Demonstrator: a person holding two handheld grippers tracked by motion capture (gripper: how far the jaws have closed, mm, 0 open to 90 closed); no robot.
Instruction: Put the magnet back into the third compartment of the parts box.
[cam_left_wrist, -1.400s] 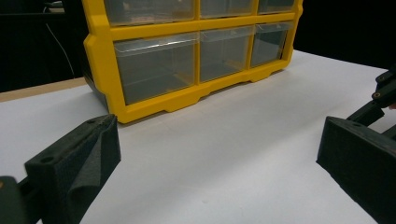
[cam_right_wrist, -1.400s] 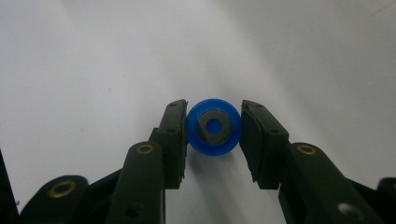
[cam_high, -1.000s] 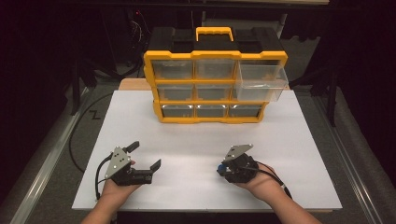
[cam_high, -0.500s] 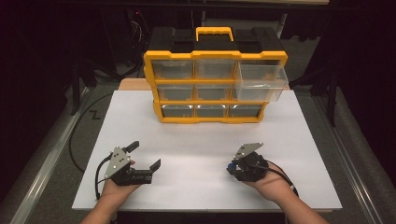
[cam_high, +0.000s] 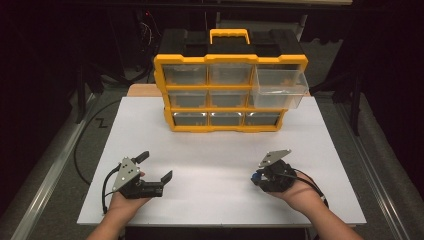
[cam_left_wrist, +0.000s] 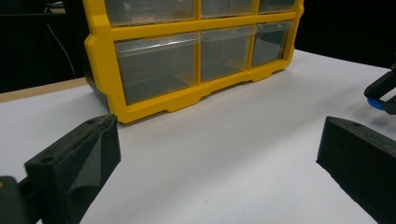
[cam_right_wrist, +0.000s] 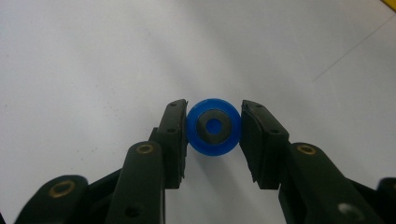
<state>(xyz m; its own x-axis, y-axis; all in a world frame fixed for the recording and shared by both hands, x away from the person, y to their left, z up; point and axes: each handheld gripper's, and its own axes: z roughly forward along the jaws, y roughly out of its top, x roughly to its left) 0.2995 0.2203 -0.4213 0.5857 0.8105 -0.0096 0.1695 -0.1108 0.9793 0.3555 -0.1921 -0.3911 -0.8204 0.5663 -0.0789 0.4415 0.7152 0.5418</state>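
Right hand-held gripper (cam_right_wrist: 214, 128) is clamped across a small blue wheel (cam_right_wrist: 214, 127), centre frame; light, stiff, probably slippery; left hand-held gripper (cam_high: 155, 167) stands apart.

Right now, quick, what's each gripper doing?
Left gripper: open, holding nothing.
Right gripper: closed on a blue wheel.

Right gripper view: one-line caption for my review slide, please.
Right gripper shut on a blue wheel with a grey hub, above the white table.
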